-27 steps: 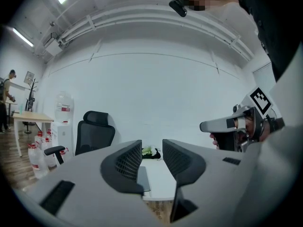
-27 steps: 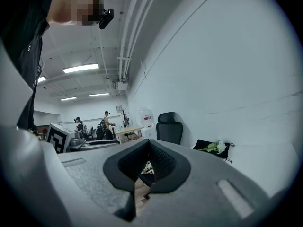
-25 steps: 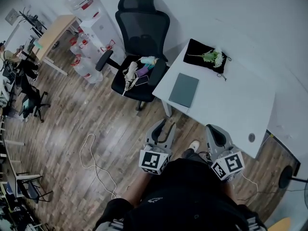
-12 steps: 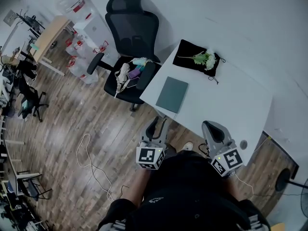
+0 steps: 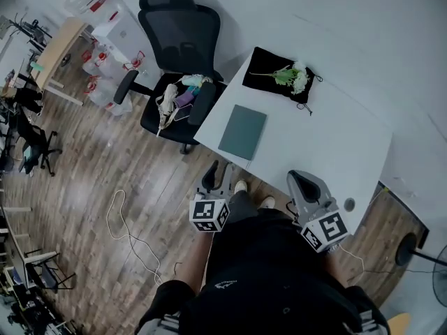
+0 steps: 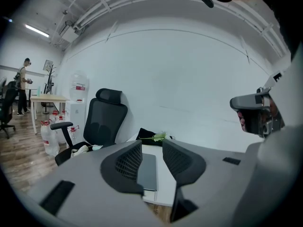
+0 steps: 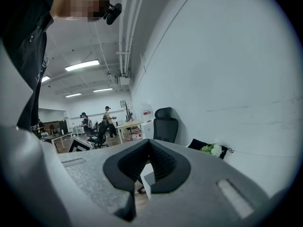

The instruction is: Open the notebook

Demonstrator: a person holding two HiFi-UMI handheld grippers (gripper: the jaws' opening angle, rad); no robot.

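The notebook [image 5: 242,132] lies shut and flat near the left edge of the table [image 5: 328,152]. It is a thin rectangle with a plain, matte grey-green cover that shows no print. The table top is smooth and white. At its far corner lies a black cloth [image 5: 262,72] with a sprig of white flowers [image 5: 290,77] on it.

Both grippers are held short of the table, well apart from the notebook. The left gripper [image 5: 215,176] has its ribbed black jaws apart with nothing between them; in the left gripper view the notebook shows far off through the gap. The right gripper [image 5: 304,183] has its jaw tips pressed together, empty. Each grey plastic body ends in a cube [image 5: 209,215] with black-and-white square markers.

A black mesh-backed chair [image 5: 178,26] stands beside the table, with small soft things heaped on its seat. Clear water jugs [image 5: 94,82] stand past it; their red labels are too small to read. The floor [image 5: 91,173] is wood plank, and a pale cable [image 5: 115,218] loops across it.
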